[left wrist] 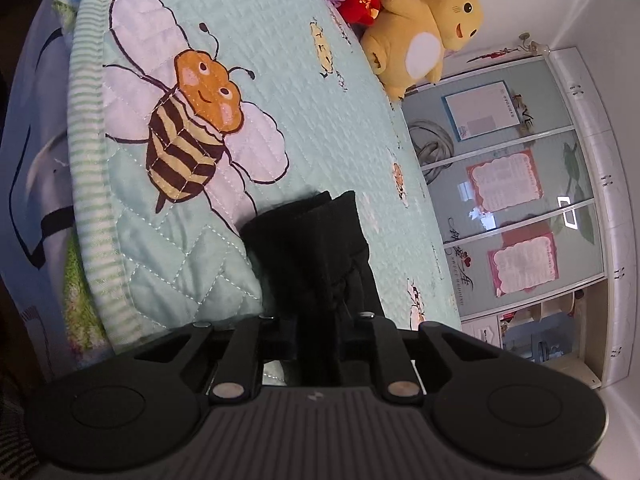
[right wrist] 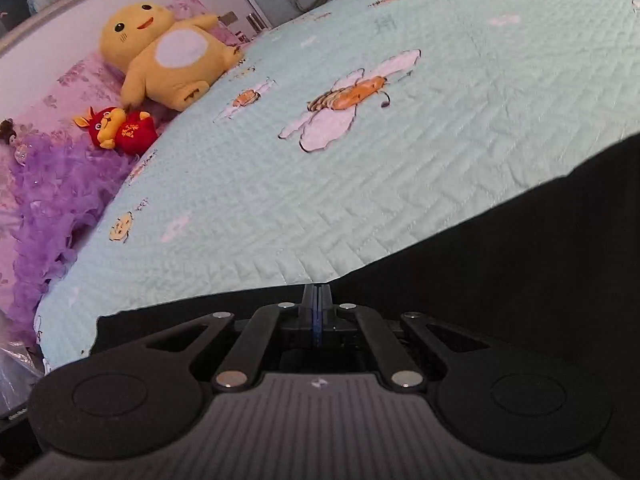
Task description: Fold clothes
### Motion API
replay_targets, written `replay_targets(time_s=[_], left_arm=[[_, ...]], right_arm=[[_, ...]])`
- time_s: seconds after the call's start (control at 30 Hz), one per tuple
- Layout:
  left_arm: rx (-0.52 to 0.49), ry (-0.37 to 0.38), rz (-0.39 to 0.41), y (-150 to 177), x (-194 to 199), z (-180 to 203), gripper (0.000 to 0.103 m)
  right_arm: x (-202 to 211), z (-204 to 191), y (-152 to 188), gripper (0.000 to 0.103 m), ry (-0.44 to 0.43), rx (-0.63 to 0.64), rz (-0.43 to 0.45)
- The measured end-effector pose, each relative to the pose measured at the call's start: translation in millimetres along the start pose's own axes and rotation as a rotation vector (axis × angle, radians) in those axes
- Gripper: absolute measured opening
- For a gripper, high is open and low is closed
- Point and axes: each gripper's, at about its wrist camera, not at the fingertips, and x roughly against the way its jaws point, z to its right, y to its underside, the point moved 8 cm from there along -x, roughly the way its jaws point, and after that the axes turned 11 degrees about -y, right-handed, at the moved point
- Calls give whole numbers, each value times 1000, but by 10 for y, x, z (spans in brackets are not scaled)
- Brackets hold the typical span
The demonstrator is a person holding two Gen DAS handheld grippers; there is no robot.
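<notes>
So my left gripper (left wrist: 320,320) has its jaws pinching a bunched fold of the black garment (left wrist: 308,248), sitting low centre of that frame on the mint bee quilt (left wrist: 260,40). My right gripper (right wrist: 318,304) has jaws pressed together at the edge of the same dark cloth (right wrist: 520,280), bottom right. Yellow plush (right wrist: 168,56) sits upper left by the pillows.

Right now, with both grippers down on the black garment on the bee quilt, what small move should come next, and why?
Probably lift both ends together and carry them over for the fold. The left gripper has bunched black fabric between its fingers, and the right gripper looks closed at the garment's edge on the pale green quilted bedspread. Whether the right one actually pinches cloth I cannot tell, so lift slowly.
</notes>
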Motion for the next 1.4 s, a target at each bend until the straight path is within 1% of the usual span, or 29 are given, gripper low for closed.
replay_targets(time_s=[0.07,0.17,0.23,0.33,0.4,0.5,0.6,0.63,0.73,0.87,0.97,1.03,1.1,1.17,1.27,1.33,1.4], left_arm=[[-1,-1,-1,-3,0,-12,17],[7,3,-5,-6,4,-31,18],[9,5,-5,-5,11,-38,18],[9,2,0,5,20,-34,17],[7,0,3,12,29,-31,17],[4,1,2,12,32,-39,17],[1,2,1,14,34,-43,17],[0,1,1,14,35,-44,17],[-2,-2,3,17,39,-37,17],[-11,-9,7,23,36,-30,17],[-16,-9,7,18,32,-31,17],[-14,-5,5,15,30,-37,17],[-12,-5,7,16,30,-36,17],[-13,-9,13,20,31,-31,17],[-11,-20,24,27,38,-22,17],[-11,-24,26,29,42,-7,15],[-41,-38,30,26,59,54,11]], right_arm=[[27,-29,8,0,-1,14,-7],[139,-100,7,0,-30,7,-9],[281,-208,44,0,-59,31,-4],[354,-281,179,0,-32,71,-41],[283,-242,284,0,1,79,-81],[238,-221,332,0,-1,92,-88],[373,-246,315,0,-30,49,-84],[447,-277,325,0,-37,52,-80],[657,-378,450,0,-58,79,-96],[670,-300,765,0,-25,71,-178],[712,-317,764,0,-44,71,-157],[815,-354,729,0,-62,50,-145],[943,-429,720,0,-79,66,-127],[1004,-457,778,0,-94,73,-142],[920,-366,940,0,-72,67,-208],[927,-327,976,0,-92,51,-200],[1028,-350,952,0,-139,25,-198]])
